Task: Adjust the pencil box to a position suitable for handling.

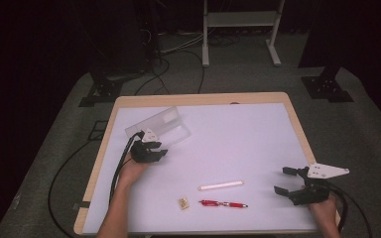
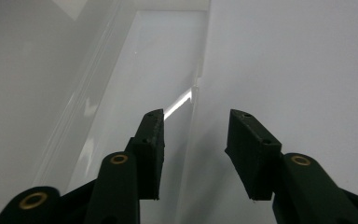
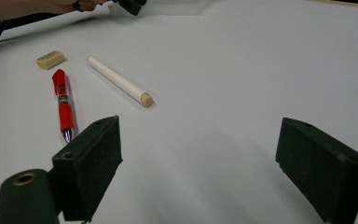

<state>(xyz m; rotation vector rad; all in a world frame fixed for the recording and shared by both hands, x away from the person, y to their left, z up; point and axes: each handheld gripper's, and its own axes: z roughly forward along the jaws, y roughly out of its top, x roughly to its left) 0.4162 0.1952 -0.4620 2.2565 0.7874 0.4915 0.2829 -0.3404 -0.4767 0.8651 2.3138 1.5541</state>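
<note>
The step in hand, as I judge it, is to grasp the clear plastic box with the left gripper, and some care is needed to do it well. Nearest to the person, at the front right of the white table top (image 1: 238, 144), the right gripper (image 1: 287, 181) waits with its jaws spread wide and nothing between them; it should stay aside so it does not disturb the small things. In front of it lie one red ballpoint pen with a silver tip (image 1: 222, 204), one small beige eraser block (image 1: 183, 203) to the left of the pen, and one cream-white round stick (image 1: 221, 185) just behind the pen, all apart from each other. Farther away, at the left back part of the table, the left gripper (image 1: 158, 148) reaches the transparent rectangular plastic box (image 1: 158, 126), whose clear lid stands open and tilted up. In the left gripper view the thin wall edge of this box (image 2: 195, 100) runs into the gap of the half-closed jaws, but the black pads (image 2: 151, 149) do not seem to press it yet, so I call this gripper released for now. To grip well, I think the wall should sit in the middle of the gap and deep between the pads before closing, because the plastic is smooth and thin and can slip or tilt the light box. Counted: two grippers, one box, one pen, one eraser, one stick.
</note>
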